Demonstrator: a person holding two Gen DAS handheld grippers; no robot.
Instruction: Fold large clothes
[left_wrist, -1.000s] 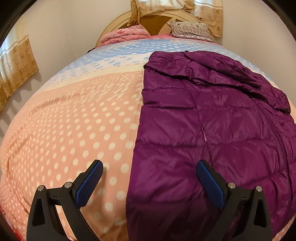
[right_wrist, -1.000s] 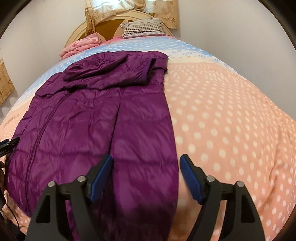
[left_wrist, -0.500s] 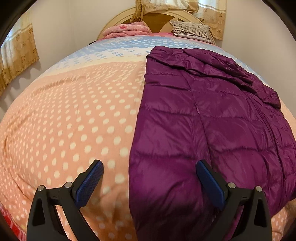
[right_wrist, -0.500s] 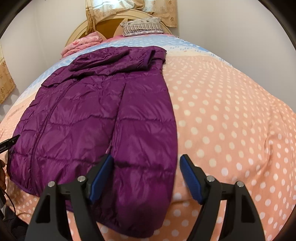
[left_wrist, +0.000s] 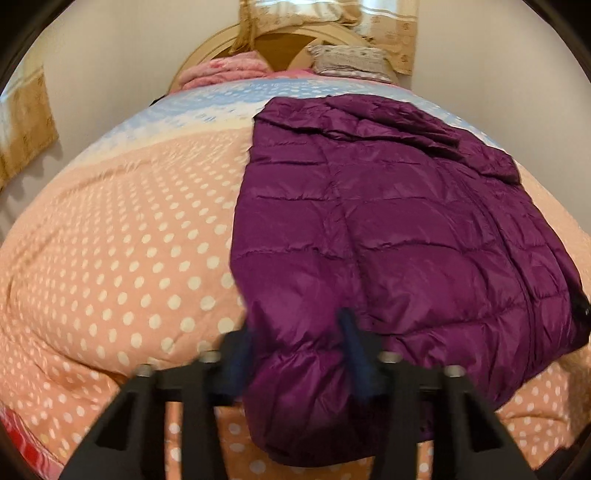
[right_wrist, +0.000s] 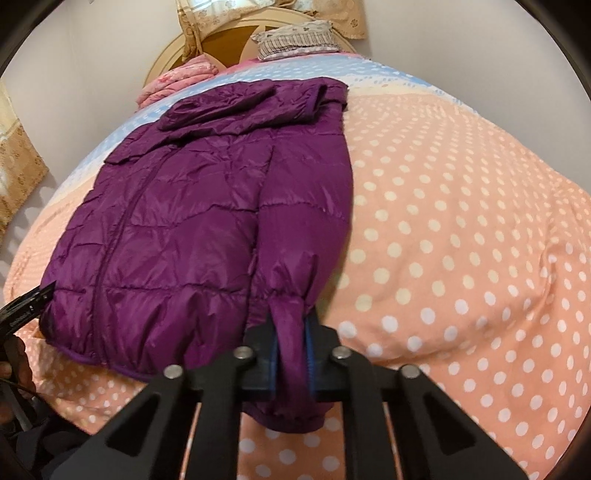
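Now the person is holding a claw in each hand over the near end of the bed (left_wrist: 110, 240), and both claws are taking the purple down jacket (left_wrist: 388, 229) at its bottom. The jacket is lying flat on the dotted quilt, stretching away in front of both claws, with its hood at the far end, toward the headboard (right_wrist: 236, 33). The left claw (left_wrist: 299, 354) has just been closing; its jaws are now narrow around a puffed bunch of the left sleeve end, which is bulging out between them. The right claw (right_wrist: 290, 343) has also just been closing, and its blue pads are squeezing a thin pleat of the right sleeve end (right_wrist: 291, 332) between them. Probably both sleeve ends are being gripped together so that the lower part can be lifted evenly and carried toward the hood without twisting. The filling is slippery and thick, so the wider left grip may be slipping more easily.
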